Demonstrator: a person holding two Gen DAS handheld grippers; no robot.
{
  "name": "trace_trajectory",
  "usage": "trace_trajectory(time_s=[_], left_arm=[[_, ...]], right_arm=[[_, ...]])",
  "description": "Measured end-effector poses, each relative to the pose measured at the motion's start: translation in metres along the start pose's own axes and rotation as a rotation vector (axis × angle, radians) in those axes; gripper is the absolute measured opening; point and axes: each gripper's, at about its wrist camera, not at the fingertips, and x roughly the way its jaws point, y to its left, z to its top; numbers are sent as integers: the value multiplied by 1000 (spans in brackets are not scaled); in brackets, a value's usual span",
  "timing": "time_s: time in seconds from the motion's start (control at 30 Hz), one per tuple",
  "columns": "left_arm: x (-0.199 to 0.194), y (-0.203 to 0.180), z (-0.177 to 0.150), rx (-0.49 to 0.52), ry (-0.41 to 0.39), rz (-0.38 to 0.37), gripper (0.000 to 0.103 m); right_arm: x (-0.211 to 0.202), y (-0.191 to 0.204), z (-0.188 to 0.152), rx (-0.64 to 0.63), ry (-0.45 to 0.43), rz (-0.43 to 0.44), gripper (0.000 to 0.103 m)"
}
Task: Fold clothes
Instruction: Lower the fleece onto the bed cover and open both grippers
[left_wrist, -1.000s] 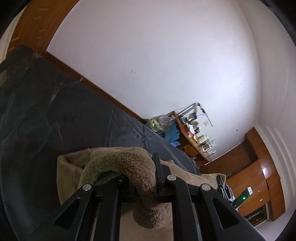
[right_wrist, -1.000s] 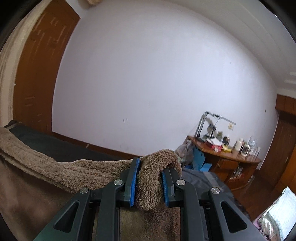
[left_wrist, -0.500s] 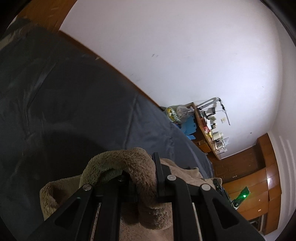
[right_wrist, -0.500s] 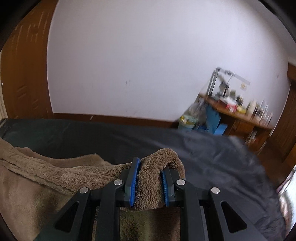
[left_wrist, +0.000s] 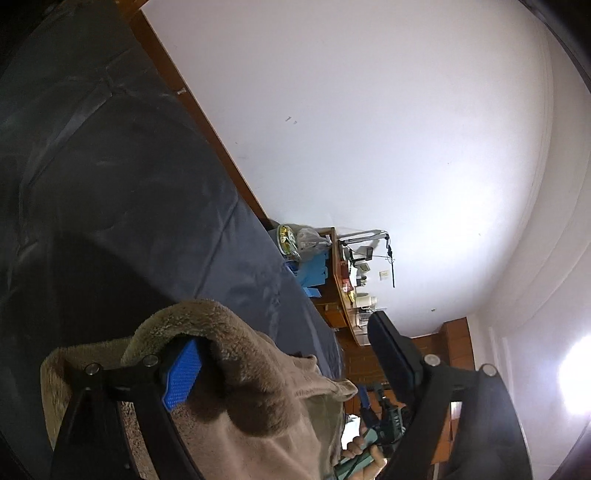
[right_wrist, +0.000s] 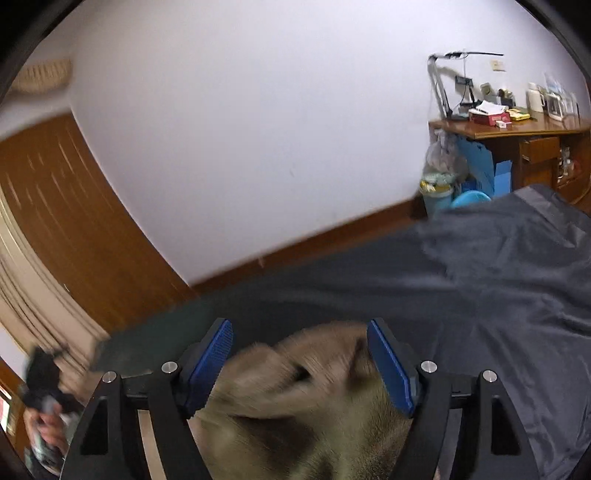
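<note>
While a dark sheet covers the bed across the lower half of both wrist views, a brown fleece garment lies heaped on it at about six o'clock. The left tongs have just been opening: their jaws stand wide apart, the fleece draped over the blue pad at eight o'clock and clear of the other jaw. The right tongs have likewise just been opening; the blurred fleece sits loose between their spread jaws. A wooden desk with clutter stands at two o'clock in the right view.
</note>
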Motion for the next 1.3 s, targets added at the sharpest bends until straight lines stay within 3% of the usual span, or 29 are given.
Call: trace_trajectory(time_s=[0.17,0.3,0.4,0.53,0.67,0.77,0.87,1.0,1.1,1.17,1.3], left_arm=[[-14,-8,-16,13,3,-32,91],[-22,-26,-39,87,-3,66,101],[-26,-38,-54,147,-1,100,102],[-23,-49,-53,193,2,111,102],[1,-42,-43,174,89,135,102],[29,-47,-37,201,108,171,102],[40,-47,-27,222,88,185,102],[29,-44,-10,159,-28,78,102],[18,-45,-5,175,-121,73,102],[19,-43,-6,183,-118,99,102],[24,-35,-16,154,-25,104,102]], right_arm=[[-13,20,-15,-132,55,-50,77],[-9,49,-50,-367,166,-153,77],[-3,63,-69,-477,236,-199,77],[13,68,-77,-476,312,-176,77],[44,67,-72,-467,362,-215,77],[60,61,-56,-423,337,-215,77],[59,60,-43,-376,239,-201,77],[61,56,-45,-347,230,-176,77],[60,59,-53,-374,216,-171,77],[52,63,-55,-377,198,-151,77],[43,78,-65,-414,212,-143,77]])
